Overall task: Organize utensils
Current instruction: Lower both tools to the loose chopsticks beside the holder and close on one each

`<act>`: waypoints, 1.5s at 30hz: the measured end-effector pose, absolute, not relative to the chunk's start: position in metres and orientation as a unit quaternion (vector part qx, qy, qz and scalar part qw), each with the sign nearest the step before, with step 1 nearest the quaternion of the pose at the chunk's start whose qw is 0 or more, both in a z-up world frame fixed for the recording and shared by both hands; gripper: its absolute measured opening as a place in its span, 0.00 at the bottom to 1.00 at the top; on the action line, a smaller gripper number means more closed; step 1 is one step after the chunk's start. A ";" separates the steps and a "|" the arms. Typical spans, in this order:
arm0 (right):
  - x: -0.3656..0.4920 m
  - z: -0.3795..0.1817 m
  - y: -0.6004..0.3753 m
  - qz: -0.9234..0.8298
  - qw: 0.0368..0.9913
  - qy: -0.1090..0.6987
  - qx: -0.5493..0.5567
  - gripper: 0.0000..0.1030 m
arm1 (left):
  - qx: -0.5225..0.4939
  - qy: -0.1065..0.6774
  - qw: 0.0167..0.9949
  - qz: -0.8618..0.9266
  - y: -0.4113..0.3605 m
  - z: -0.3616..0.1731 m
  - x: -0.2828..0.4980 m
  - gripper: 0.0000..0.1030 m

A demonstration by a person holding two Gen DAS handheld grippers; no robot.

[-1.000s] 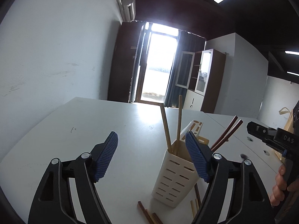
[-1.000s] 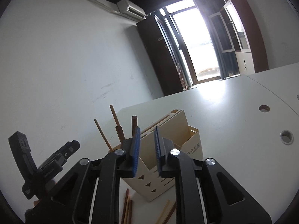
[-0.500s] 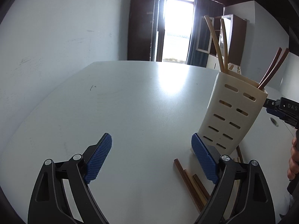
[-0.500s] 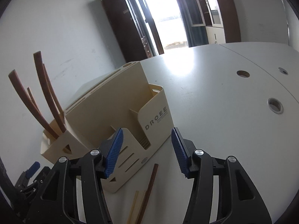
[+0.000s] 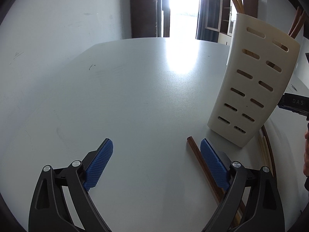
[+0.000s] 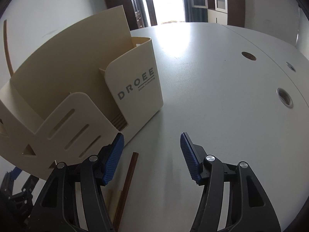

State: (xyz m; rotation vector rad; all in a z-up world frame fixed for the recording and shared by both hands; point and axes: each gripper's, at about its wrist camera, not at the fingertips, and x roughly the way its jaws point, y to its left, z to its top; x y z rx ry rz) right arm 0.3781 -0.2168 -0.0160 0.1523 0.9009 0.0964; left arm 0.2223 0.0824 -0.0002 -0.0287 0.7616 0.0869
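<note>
A cream slotted utensil holder [image 5: 251, 89] stands on the white table, with light and dark chopsticks [image 5: 295, 25] sticking out of its top. In the right wrist view the same holder [image 6: 81, 96] shows its "DROEE" side. My left gripper [image 5: 156, 162] hovers low over the table with its jaws opening wide; a dark brown chopstick [image 5: 197, 154] lies just inside its right pad, untouched. My right gripper [image 6: 150, 154] is also opening, and a dark chopstick [image 6: 129, 177] lies on the table between its fingers, close to the left pad, with pale ones [image 6: 114, 199] beside it.
More loose chopsticks [image 5: 267, 150] lie along the holder's base at the right. The right gripper's body [image 5: 295, 104] and a hand show at the left wrist view's right edge. Cable holes [image 6: 283, 97] dot the table [image 6: 212, 77] to the right. A wall borders the table on the left.
Both grippers have dropped and tilted down toward the table beside the holder. Their jaws have spread wider, the right most of all. Loose chopsticks now lie between the fingers.
</note>
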 end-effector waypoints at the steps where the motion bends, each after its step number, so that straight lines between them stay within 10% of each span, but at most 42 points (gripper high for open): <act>1: 0.376 -0.017 -0.213 0.046 0.896 0.437 0.068 0.58 | -0.013 0.374 0.926 0.043 0.081 -0.001 0.224 0.88; 30: 0.352 -0.043 -0.174 0.026 0.890 0.455 -0.022 0.60 | -0.024 0.450 0.892 0.049 0.078 -0.032 0.246 0.87; 38: 0.352 -0.048 -0.168 0.032 0.891 0.452 -0.025 0.60 | -0.025 0.437 0.898 0.055 0.082 -0.028 0.240 0.59; 45: 0.341 -0.048 -0.166 0.051 0.891 0.452 -0.019 0.36 | -0.023 0.431 0.900 0.053 0.084 -0.026 0.243 0.30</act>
